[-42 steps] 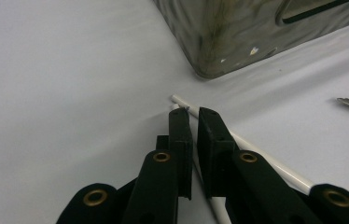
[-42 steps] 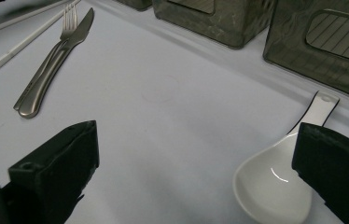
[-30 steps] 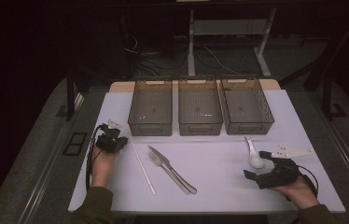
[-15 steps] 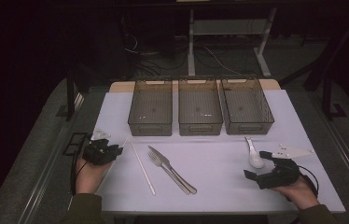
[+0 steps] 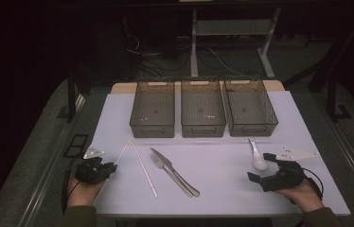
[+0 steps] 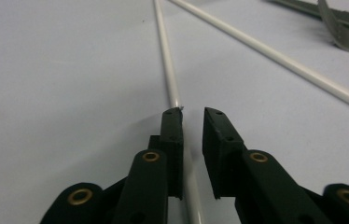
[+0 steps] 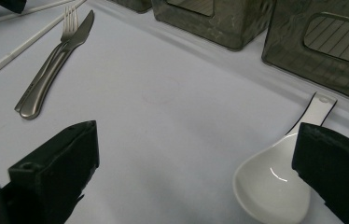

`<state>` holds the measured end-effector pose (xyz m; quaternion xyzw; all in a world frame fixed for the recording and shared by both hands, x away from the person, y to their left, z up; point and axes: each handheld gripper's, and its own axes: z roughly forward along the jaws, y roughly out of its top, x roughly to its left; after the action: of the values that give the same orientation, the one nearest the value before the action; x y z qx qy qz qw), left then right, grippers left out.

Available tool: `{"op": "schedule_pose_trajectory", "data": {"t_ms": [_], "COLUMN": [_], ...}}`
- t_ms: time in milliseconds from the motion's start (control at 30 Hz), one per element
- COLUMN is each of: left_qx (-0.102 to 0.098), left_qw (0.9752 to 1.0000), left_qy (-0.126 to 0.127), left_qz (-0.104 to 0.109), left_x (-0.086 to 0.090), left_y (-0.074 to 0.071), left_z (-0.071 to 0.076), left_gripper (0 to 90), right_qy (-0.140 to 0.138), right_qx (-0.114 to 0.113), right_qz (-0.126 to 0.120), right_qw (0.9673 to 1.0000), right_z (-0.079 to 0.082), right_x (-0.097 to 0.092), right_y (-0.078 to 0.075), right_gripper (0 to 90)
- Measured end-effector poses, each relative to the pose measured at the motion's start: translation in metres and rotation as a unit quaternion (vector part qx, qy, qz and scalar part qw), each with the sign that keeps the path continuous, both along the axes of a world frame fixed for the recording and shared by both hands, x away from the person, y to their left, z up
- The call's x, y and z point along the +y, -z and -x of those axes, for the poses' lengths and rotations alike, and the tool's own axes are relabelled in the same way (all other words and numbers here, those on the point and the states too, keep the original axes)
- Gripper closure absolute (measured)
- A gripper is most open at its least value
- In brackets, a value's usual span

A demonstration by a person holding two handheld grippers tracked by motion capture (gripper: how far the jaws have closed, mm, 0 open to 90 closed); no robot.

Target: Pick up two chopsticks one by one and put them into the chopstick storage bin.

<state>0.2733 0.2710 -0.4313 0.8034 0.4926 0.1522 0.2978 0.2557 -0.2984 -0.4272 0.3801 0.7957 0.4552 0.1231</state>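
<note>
You are bringing your left hand-held gripper (image 6: 192,112) onto the near end of a white chopstick (image 6: 168,70) lying flat on the counter (image 5: 222,189), at its left side near the front edge. Its jaws have just been closing and are standing narrowly apart, with the stick's end running between them under the left jaw; no pad is visibly pressing on it. The second chopstick (image 5: 143,168) is lying just beside it, the two fanning from a shared far tip. The stick looks thin, stiff, light and smooth, so it is likely to roll or slip; taking it a little way up from the end should be steadier. Your right hand-held gripper (image 7: 196,154) is resting wide open and empty, with the white spoon (image 7: 280,172) close against one jaw.
</note>
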Motion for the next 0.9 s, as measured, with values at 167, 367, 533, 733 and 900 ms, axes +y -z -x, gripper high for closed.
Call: {"op": "schedule_pose_trajectory", "data": {"t_ms": [167,367,533,733,900], "left_qx": [0.004,-0.003,0.001,0.002,-0.008], "left_qw": [1.0,1.0,0.9998,0.9996,0.9996], "left_qy": [0.0,-0.009,-0.021,-0.025,-0.027], "left_qz": [-0.009,0.002,0.003,0.01,0.011], "left_x": [-0.0014,0.0006,-0.0006,0.0005,0.0009], "left_y": [0.0026,0.0051,0.0042,0.0037,-0.0012], "left_z": [0.0,0.0013,0.0011,0.0003,0.0016], "left_gripper": [79.6,82.6,84.0,84.6,84.6], "right_qy": [0.0,0.0,0.001,0.001,0.002], "right_qx": [0.0,0.0,0.0,0.0,0.0], "right_qz": [0.0,0.0,0.0,-0.001,-0.002], "right_qw": [1.0,1.0,1.0,1.0,1.0], "right_z": [0.0,0.0002,0.0004,0.0005,0.0008], "right_x": [0.0002,0.0004,0.0001,-0.0001,-0.0001], "right_y": [0.0002,0.0001,-0.0001,-0.0004,-0.0006], "right_gripper": [0.8,0.8,0.8,0.8,0.8]}}
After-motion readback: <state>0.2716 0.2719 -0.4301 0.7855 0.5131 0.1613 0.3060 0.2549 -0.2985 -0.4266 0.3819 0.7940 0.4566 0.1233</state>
